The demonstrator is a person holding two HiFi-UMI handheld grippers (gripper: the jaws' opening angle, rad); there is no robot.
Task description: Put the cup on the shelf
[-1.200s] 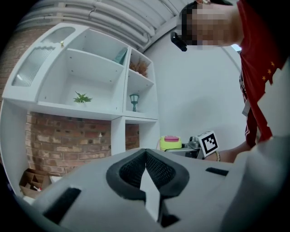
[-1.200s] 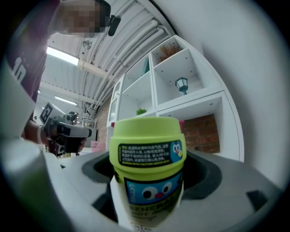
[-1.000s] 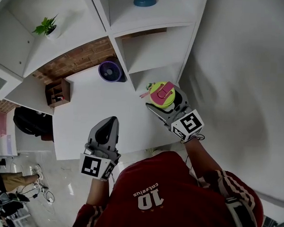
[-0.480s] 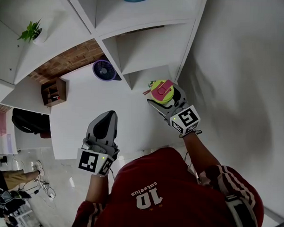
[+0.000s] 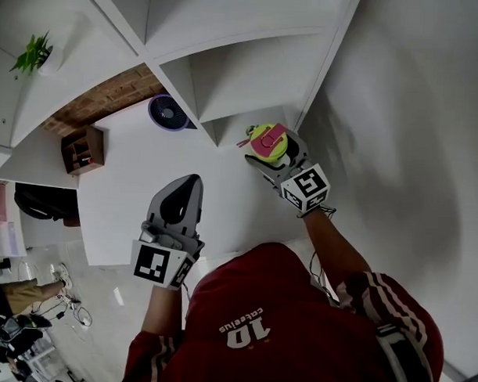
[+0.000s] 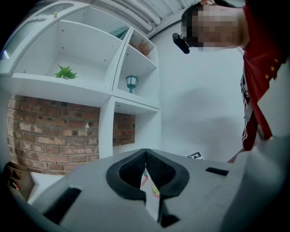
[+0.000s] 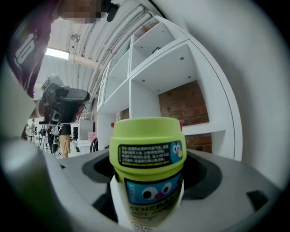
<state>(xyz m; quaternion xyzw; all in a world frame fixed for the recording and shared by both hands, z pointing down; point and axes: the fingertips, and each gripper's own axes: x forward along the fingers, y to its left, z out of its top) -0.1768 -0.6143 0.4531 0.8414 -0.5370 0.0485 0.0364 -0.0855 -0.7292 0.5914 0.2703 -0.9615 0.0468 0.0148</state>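
My right gripper (image 5: 273, 152) is shut on a cup (image 5: 267, 142) with a lime-green lid and a pink flap; it hangs at the mouth of the lowest right compartment of the white shelf (image 5: 249, 112). In the right gripper view the cup (image 7: 148, 174) stands upright between the jaws, showing a cartoon face label, with the shelf (image 7: 190, 90) right behind it. My left gripper (image 5: 181, 201) hovers over the white table (image 5: 137, 183), shut and holding nothing; in the left gripper view its pads (image 6: 156, 170) meet.
A purple fan (image 5: 166, 112) sits on the table beside the shelf's left wall. A small wooden organiser (image 5: 82, 149) stands at the table's far left. A potted plant (image 5: 34, 54) and a blue lantern (image 6: 132, 83) occupy higher compartments. A white wall (image 5: 414, 114) rises at the right.
The right gripper has carried the cup up and forward, closer to the lowest shelf compartment. The left gripper has stayed about where it was, shut.
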